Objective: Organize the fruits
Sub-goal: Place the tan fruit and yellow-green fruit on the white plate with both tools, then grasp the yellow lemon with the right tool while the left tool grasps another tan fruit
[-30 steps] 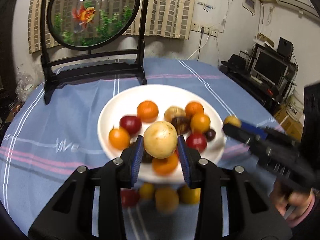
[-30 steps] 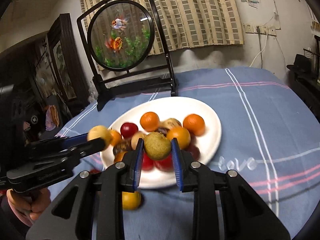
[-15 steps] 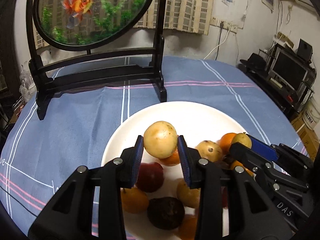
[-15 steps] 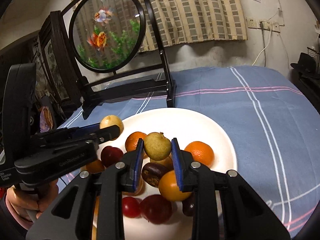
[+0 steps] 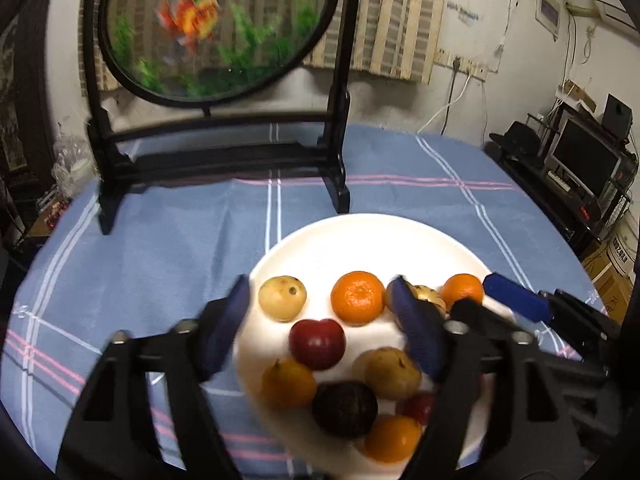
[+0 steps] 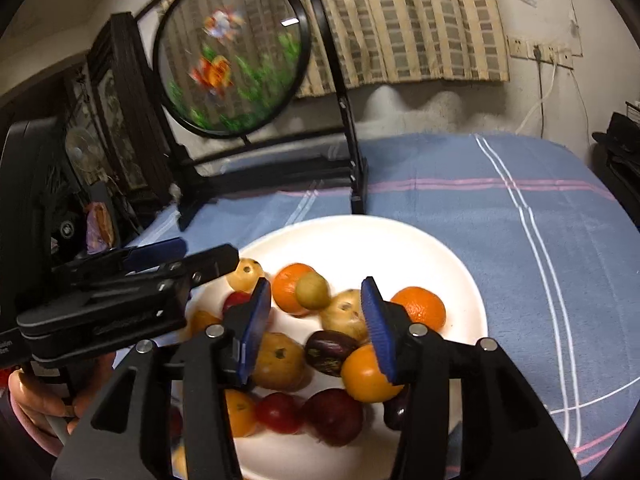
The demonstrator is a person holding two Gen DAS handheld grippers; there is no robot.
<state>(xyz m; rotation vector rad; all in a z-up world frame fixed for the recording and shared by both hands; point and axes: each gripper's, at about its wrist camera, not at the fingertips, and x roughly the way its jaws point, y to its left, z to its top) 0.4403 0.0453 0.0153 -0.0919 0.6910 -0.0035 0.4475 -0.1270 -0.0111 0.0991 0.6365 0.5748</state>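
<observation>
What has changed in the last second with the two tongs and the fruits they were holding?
Both tongs moved forward over the white plate and opened. The left tongs let go of the pale yellow fruit, which now lies at the plate's left edge. The right tongs released the small greenish fruit, seen blurred against an orange. The goldfish screen and blue tablecloth stayed as they were.
</observation>
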